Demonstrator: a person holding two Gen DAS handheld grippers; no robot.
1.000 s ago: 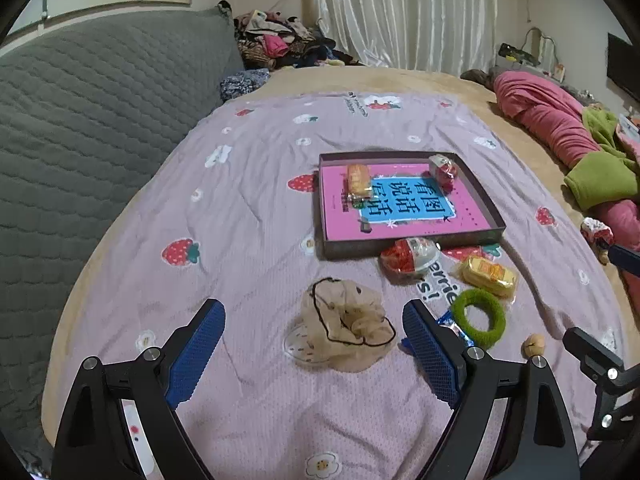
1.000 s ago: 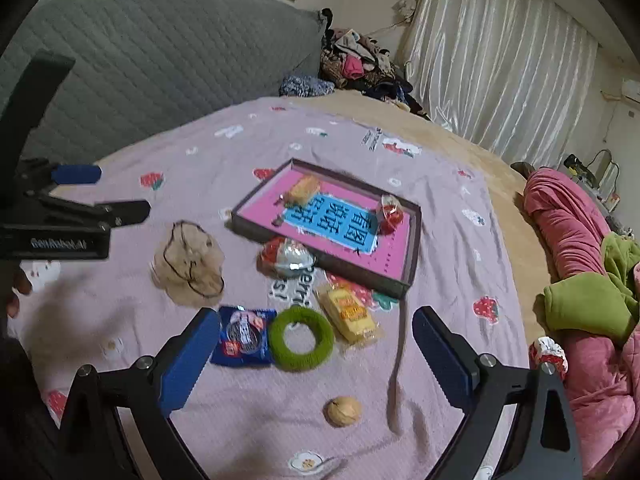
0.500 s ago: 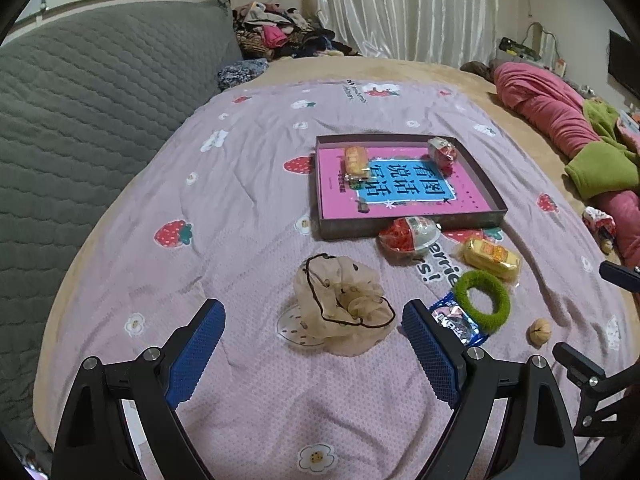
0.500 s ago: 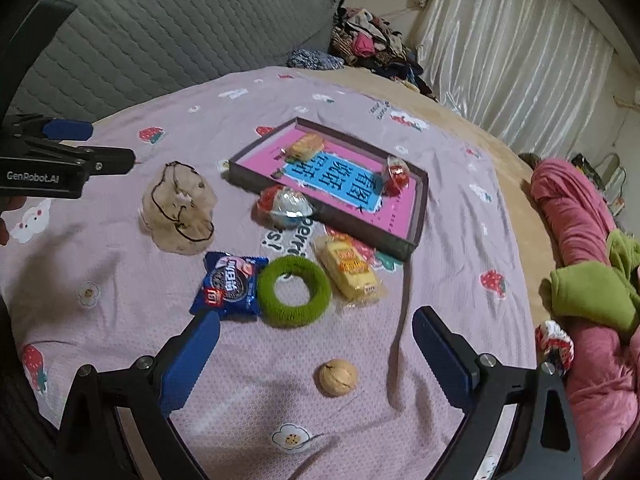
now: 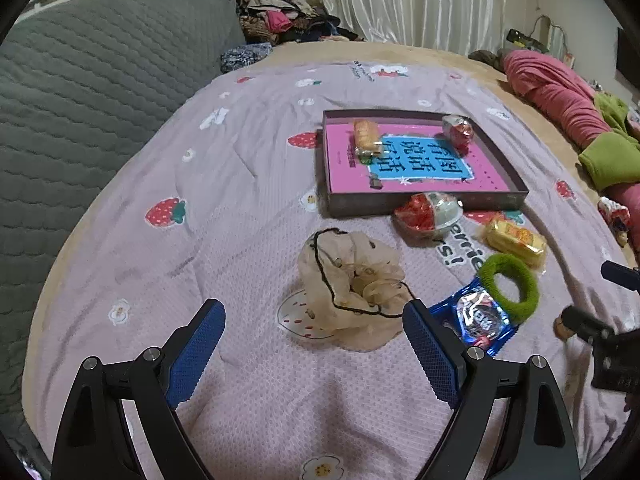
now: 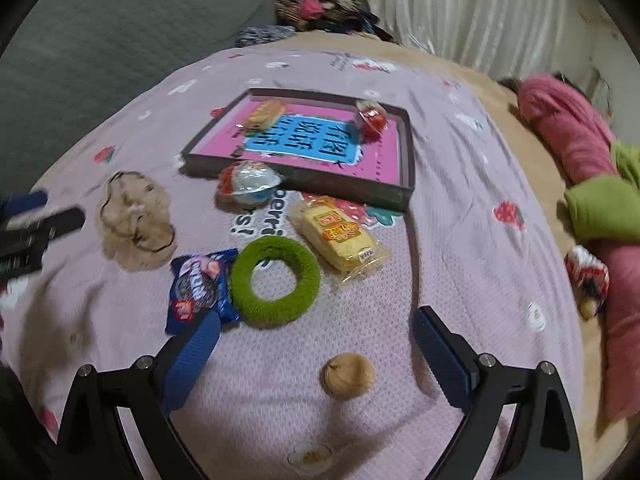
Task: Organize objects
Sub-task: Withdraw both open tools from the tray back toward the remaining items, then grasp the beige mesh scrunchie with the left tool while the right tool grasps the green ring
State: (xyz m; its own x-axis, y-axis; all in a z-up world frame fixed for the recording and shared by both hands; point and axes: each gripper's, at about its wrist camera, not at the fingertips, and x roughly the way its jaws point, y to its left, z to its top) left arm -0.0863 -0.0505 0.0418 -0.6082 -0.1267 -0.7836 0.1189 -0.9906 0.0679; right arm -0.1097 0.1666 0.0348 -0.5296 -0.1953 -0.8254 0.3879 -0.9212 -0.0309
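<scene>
A shallow box tray with a pink and blue bottom lies on the bedspread, holding a wrapped cake and a red-and-white candy. In front of it lie a beige scrunchie, a red-and-white egg pack, a yellow snack pack, a green hair ring, a blue cookie packet and a walnut. My left gripper is open just short of the scrunchie. My right gripper is open above the walnut.
A grey quilted headboard rises at the left. Pink and green bedding lies along the right edge, with a small red-and-white item beside it. Clothes are heaped at the back by white curtains.
Both grippers have come down toward the bedspread. The scrunchie sits nearer the left fingers, the walnut nearer the right ones. The right view has rolled and blurred. Nothing on the bed has moved.
</scene>
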